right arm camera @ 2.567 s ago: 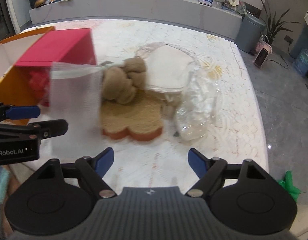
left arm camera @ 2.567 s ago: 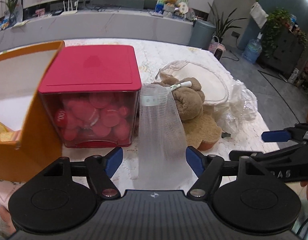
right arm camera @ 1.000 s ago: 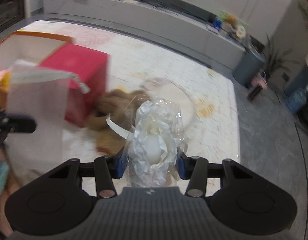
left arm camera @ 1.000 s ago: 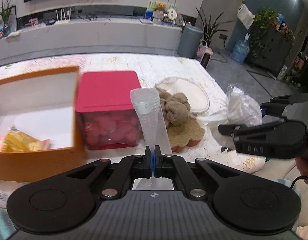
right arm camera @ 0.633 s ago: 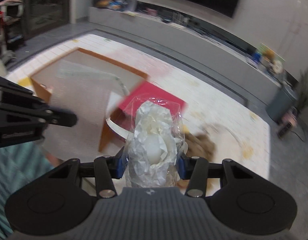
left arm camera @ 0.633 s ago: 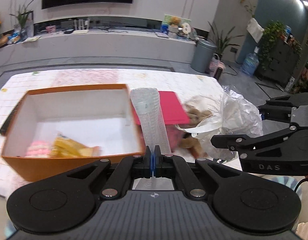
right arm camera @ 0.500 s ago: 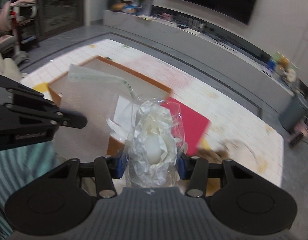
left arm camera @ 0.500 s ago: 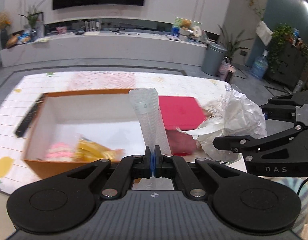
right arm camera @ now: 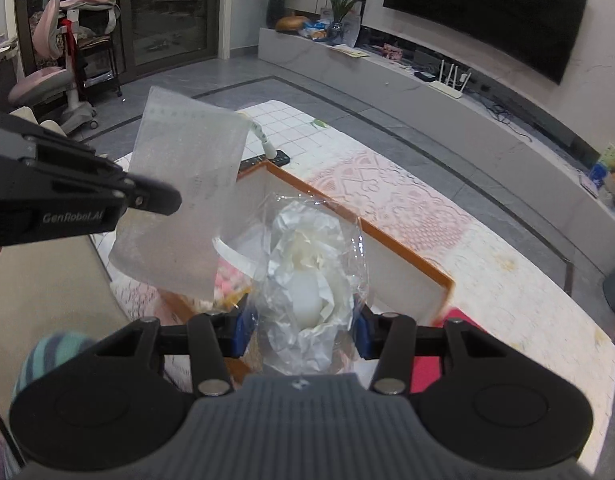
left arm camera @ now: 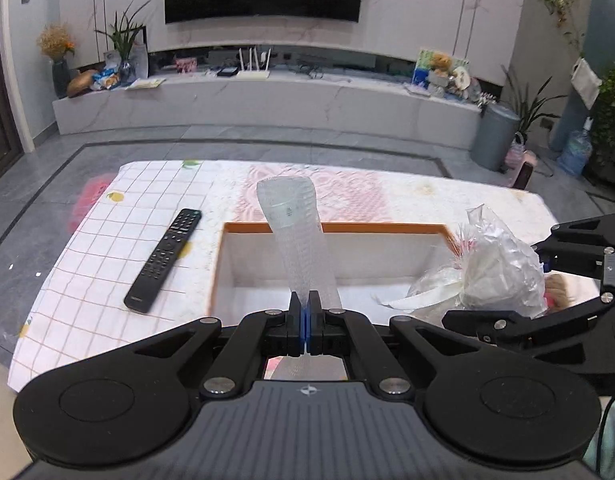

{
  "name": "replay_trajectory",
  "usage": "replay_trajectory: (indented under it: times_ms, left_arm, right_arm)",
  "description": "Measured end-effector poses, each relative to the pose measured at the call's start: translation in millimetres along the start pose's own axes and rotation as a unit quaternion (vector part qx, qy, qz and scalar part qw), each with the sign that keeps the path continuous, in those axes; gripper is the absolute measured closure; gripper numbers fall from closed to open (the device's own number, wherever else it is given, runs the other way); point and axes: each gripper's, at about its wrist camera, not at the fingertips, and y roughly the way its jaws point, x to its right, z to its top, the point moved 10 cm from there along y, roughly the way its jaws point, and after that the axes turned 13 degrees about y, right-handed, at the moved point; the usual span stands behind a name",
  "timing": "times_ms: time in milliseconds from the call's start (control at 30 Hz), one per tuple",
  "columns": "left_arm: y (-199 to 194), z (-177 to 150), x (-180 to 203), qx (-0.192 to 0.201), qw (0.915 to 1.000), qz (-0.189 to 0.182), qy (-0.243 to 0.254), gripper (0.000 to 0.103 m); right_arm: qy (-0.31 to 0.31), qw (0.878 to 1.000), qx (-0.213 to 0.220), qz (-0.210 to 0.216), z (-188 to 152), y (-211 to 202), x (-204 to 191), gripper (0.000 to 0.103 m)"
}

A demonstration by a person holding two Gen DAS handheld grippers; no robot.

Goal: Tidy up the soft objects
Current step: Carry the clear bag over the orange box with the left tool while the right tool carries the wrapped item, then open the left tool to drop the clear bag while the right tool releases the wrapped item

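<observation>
Left gripper [left arm camera: 306, 330] jaws pinched fully together on mesh bag [left arm camera: 297, 240]; right gripper [right arm camera: 301, 328] jaws part-open, clamped around crumpled plastic bundle [right arm camera: 307, 280]. Both items hang above orange box [left arm camera: 333, 226], over its white interior. Advice: lower each inside walls before letting go, avoid snagging rim. Beyond: remote [left arm camera: 163, 260] on tablecloth, well clear.

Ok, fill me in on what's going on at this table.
A person is tidying soft items with a handheld gripper in each hand. The left gripper is shut on a thin mesh pouch, held up above the open orange box. The right gripper is clamped on a crinkled clear plastic bag with something white inside, also over the box. Neither item is in the box yet. A remote lies on the tablecloth beside it.
</observation>
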Motion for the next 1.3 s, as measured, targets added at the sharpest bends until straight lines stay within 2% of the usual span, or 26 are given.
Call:
replay_trajectory:
  times_ms: [133, 300, 433, 633, 800, 967, 1133, 1233, 1300]
  left_arm:
    - [35, -8, -21, -0.031, 0.9995, 0.002, 0.007, 0.103]
    - [79, -25, -24, -0.065, 0.9973, -0.008, 0.032, 0.103]
    - [107, -35, -28, -0.085, 0.9955, -0.018, 0.039, 0.103]
    - [137, -40, -29, -0.122, 0.9905, -0.031, 0.055, 0.103]
    - [153, -44, -33, -0.139, 0.9878, -0.032, 0.063, 0.103]
    - [164, -45, -34, -0.144, 0.9867, -0.028, 0.071, 0.102]
    - [164, -43, -34, -0.142, 0.9869, -0.017, 0.074, 0.098]
    - [159, -41, -36, -0.137, 0.9877, -0.016, 0.073, 0.093]
    - [154, -39, -36, -0.134, 0.988, -0.016, 0.076, 0.089]
  right_arm:
    - [0.004, 1.0, -0.008, 0.004, 19, 40, -8, 0.055]
    - [0.019, 0.999, -0.024, 0.013, 32, 90, -8, 0.055]
    - [0.015, 0.999, -0.036, 0.003, 35, 129, -3, 0.055]
    - [0.017, 0.997, -0.077, 0.008, 27, 179, 3, 0.055]
    - [-0.002, 0.995, -0.099, -0.001, 17, 201, 2, 0.054]
    - [0.019, 0.993, -0.113, 0.013, 16, 209, 4, 0.054]
    - [0.017, 0.993, -0.119, 0.005, 15, 215, 6, 0.052]
    - [0.015, 0.993, -0.115, 0.0, 16, 212, 7, 0.047]
    - [0.012, 0.994, -0.111, -0.006, 17, 209, 8, 0.04]
